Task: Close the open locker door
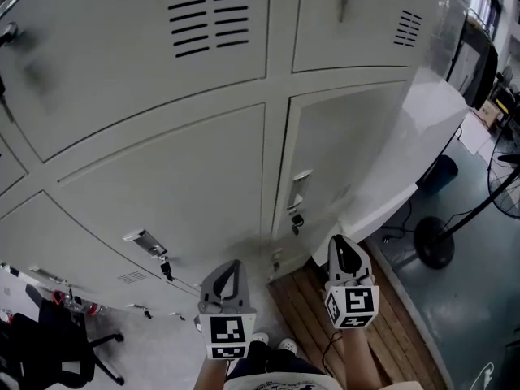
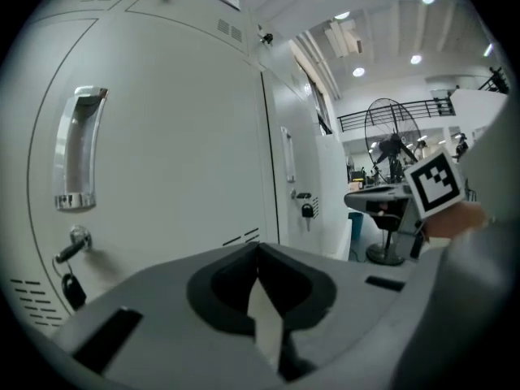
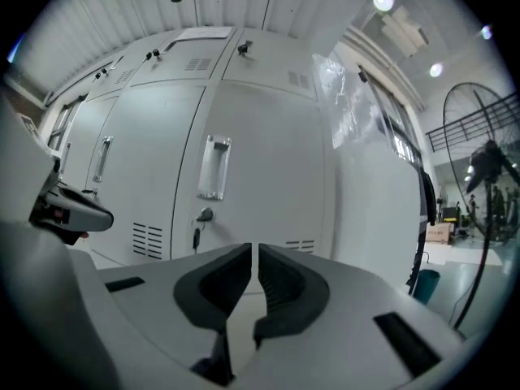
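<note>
Both grippers are hanging in front of the lockers (image 1: 162, 185), holding nothing. The left gripper (image 1: 233, 266) is fully pinched together, and the right gripper (image 1: 341, 244) is sitting a hair apart. The locker door (image 1: 353, 149) is looking flush, just ahead of the right one.

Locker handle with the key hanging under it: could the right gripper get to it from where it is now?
Probably yes. The right gripper faces the handle, nothing stands between them, and its fingers are shut and empty.
</note>
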Available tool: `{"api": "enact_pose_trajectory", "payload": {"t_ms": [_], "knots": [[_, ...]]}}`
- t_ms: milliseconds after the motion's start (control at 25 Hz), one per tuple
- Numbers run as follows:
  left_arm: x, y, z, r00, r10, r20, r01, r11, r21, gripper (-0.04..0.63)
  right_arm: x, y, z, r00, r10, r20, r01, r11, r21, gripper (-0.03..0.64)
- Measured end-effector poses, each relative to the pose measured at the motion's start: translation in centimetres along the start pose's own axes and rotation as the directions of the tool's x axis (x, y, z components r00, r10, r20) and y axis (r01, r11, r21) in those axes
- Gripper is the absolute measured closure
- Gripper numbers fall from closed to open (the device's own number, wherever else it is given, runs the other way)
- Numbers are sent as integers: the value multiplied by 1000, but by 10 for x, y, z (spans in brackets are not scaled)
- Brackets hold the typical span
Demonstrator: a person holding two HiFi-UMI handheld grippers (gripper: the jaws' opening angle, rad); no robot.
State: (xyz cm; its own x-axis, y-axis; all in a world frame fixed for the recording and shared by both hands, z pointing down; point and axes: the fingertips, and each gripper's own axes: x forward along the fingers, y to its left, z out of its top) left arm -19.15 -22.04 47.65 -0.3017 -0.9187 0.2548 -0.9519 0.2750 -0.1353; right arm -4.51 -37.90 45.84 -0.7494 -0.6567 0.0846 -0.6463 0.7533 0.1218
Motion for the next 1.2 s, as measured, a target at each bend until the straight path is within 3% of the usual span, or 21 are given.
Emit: {"api": "enact_pose_trajectory", "payload": {"t_ms": [240, 560, 880, 1200], "knots": [[3, -5, 53, 994, -10, 106, 9, 1000, 10, 592, -31, -30, 62, 990, -87, 111, 91, 996, -24, 577], [-5, -6, 111, 979, 10, 201, -10, 1000, -1, 592, -59, -39, 116, 974, -126, 189, 130, 991, -12, 595], [-11, -9, 131, 972, 10, 237, -7, 1000, -14, 592, -63, -41, 114, 982, -131, 140, 122, 990, 66, 598], [-15, -8, 140, 965, 6, 262, -7, 1000, 1, 592, -61, -35, 114, 983, -128, 129, 123, 991, 41, 598]]}}
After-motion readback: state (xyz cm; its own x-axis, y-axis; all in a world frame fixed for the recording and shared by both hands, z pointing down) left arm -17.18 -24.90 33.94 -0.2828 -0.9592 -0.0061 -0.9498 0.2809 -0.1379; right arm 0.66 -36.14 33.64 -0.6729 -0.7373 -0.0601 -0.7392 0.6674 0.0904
